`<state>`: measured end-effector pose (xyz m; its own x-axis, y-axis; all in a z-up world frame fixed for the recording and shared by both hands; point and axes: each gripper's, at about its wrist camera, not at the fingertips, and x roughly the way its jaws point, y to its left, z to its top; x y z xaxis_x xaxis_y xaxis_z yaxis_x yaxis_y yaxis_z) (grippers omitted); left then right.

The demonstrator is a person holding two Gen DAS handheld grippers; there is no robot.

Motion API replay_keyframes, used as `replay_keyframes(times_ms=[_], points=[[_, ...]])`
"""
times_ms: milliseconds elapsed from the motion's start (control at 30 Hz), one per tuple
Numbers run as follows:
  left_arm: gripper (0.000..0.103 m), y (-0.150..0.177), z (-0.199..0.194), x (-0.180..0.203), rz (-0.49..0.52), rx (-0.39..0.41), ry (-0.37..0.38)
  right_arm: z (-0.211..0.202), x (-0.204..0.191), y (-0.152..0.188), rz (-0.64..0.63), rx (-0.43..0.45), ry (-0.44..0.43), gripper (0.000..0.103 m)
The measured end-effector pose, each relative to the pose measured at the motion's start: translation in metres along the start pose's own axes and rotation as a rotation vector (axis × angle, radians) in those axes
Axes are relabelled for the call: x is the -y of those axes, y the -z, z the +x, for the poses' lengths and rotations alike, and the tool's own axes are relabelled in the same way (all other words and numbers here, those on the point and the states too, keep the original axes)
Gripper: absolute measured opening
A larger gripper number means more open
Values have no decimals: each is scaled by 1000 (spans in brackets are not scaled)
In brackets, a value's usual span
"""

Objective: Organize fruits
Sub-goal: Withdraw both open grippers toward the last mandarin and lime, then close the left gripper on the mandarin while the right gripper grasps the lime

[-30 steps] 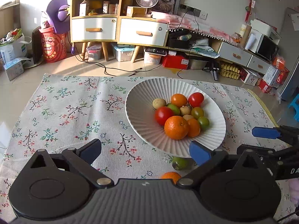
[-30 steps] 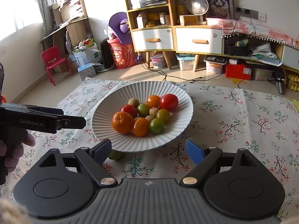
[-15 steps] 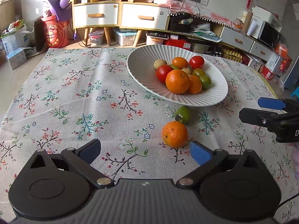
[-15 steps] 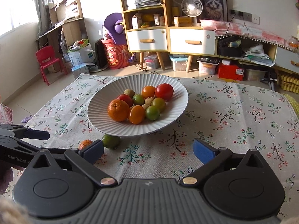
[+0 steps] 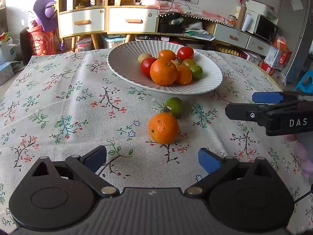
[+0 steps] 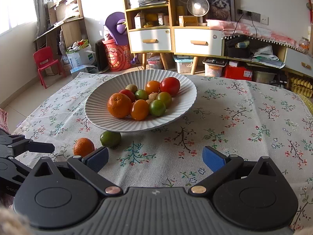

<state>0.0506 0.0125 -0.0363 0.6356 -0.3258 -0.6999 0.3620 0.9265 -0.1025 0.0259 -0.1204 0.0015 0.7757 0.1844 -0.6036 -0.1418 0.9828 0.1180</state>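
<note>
Jaws wide apart on left gripper (image 5: pixel 152 158) and right gripper (image 6: pixel 155 159), both empty. Loose orange (image 5: pixel 163 127) sits on bench cloth just ahead of left gripper, lime (image 5: pixel 173 107) behind it near plate (image 5: pixel 121 66). Likely best: center orange between jaws, close gently, avoid nudging lime.

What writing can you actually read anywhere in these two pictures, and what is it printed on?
"DAS": white letters on the right gripper, cut off at the picture's edge.
"Gen": faint start of a word on the left gripper's body, seen from the right wrist; the rest is hidden.
Red drum, boxes on the shelf: print too blurred to read.
</note>
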Motion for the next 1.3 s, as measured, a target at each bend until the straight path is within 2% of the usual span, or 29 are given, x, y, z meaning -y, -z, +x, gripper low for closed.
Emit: replay_keyframes(times_ms=[233, 433, 533, 600, 633, 867, 1033, 1300], points=[[88, -2, 6, 2, -12, 37, 18, 2, -4, 4, -13, -19, 2, 102], [73, -3, 6, 3, -10, 47, 22, 2, -7, 4, -22, -17, -3, 102], [53, -8, 6, 4, 12, 31, 13, 4, -6, 2, -25, -17, -6, 102], [34, -11, 4, 4, 18, 22, 32, 4, -7, 2, -13, -16, -11, 102], [31, -11, 3, 4, 18, 19, 37, 4, -7, 2, -4, -18, -15, 102], [21, -7, -10, -5, 39, 27, 21, 10, -26, 0, -70, -14, -41, 100], [20, -1, -18, -23, 2, 26, 9, 18, -39, 0, -107, -21, -64, 94], [22, 2, -18, -31, -39, 18, 34, 33, -46, -3, -71, -20, -83, 63]])
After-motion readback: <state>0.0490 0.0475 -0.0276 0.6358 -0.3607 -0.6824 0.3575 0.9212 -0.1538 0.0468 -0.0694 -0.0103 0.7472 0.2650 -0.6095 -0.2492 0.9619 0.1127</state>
